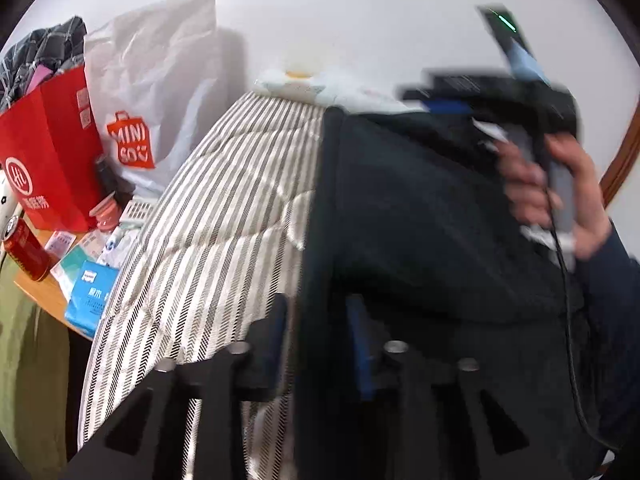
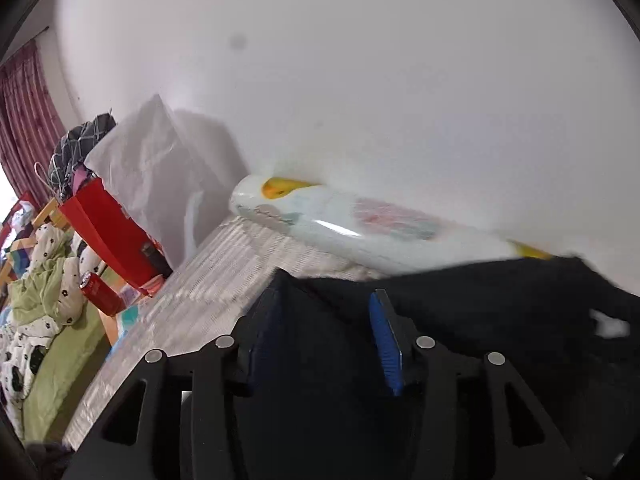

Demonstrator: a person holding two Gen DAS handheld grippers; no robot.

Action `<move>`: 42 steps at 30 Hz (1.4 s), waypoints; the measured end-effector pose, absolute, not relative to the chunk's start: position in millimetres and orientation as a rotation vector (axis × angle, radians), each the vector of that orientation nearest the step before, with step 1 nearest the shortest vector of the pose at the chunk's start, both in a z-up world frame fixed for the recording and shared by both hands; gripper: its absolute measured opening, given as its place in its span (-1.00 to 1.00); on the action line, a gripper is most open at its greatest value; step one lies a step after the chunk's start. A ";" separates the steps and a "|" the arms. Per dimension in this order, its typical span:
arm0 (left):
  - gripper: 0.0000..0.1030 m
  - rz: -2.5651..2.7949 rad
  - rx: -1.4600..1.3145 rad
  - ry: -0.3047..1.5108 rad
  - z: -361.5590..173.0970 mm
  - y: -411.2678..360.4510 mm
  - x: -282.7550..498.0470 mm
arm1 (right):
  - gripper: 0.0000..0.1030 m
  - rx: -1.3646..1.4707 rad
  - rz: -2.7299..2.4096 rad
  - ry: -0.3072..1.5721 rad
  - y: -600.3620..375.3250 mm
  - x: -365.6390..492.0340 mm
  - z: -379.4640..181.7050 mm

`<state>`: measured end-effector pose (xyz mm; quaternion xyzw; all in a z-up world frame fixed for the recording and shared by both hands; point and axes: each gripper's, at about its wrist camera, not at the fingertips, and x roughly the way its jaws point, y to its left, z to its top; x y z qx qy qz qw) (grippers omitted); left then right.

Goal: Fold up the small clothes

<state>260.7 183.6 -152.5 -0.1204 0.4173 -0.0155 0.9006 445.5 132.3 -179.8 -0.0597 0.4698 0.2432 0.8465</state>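
A dark navy garment [image 1: 420, 216] is lifted above the striped quilt [image 1: 224, 208]. Its left edge runs between the fingers of my left gripper [image 1: 320, 340], which look closed on that edge. In the left wrist view my right gripper [image 1: 480, 96] is seen from outside, held in a hand at the garment's upper right corner. In the right wrist view the garment [image 2: 480, 304] fills the lower right and lies between and over my right gripper [image 2: 324, 336], whose blue-padded fingers [image 2: 386, 344] stand apart with cloth between them. Both views are blurred.
A red paper bag [image 1: 52, 152] and a white Miniso bag [image 1: 156, 80] stand to the left on a small wooden table with a red can [image 1: 26, 248] and packets. A pale plastic pack [image 2: 340, 224] lies against the white wall. A green bed [image 2: 52, 320] is at far left.
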 end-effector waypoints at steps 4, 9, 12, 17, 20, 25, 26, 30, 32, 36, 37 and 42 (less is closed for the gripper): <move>-0.02 -0.027 -0.199 0.815 -138.6 174.4 269.7 | -0.03 -0.219 0.360 0.984 54.7 407.6 -155.4; -0.02 0.009 -0.195 0.851 -149.6 173.5 297.5 | -0.02 -0.288 0.091 0.980 -70.9 344.3 -143.7; -0.01 0.060 -0.161 0.906 -163.1 174.7 307.0 | -0.02 -0.287 -0.087 1.000 -141.7 311.4 -146.3; -0.01 0.074 -0.162 0.910 -161.0 173.5 301.5 | -0.03 -0.202 -0.219 1.104 -220.5 277.3 -174.5; -0.05 0.057 -0.171 0.917 -155.5 166.7 293.7 | -0.02 -0.175 -0.251 1.066 -227.7 272.1 -174.0; -0.05 0.029 -0.127 0.921 -145.8 144.6 271.7 | 0.09 -0.147 -0.224 1.002 -227.4 257.9 -146.7; -0.05 0.038 -0.115 0.921 -145.2 140.1 266.0 | 0.13 -0.149 -0.230 0.986 -233.2 250.4 -138.9; -0.05 0.034 -0.121 0.920 -145.1 124.2 244.0 | 0.48 -0.158 -0.313 0.936 -274.5 214.9 -113.6; -0.01 0.024 -0.143 0.923 -145.7 117.7 235.3 | 0.60 -0.157 -0.383 0.942 -305.0 191.1 -106.4; -0.01 0.005 -0.170 0.926 -145.2 104.8 222.3 | 0.61 -0.135 -0.493 0.985 -370.5 145.5 -105.7; -0.01 0.004 -0.172 0.925 -145.1 101.7 219.0 | 0.61 -0.130 -0.514 0.999 -386.0 137.6 -108.3; 0.16 0.026 -0.189 0.909 -152.5 91.9 197.8 | 0.61 -0.121 -0.540 1.047 -430.2 114.7 -124.0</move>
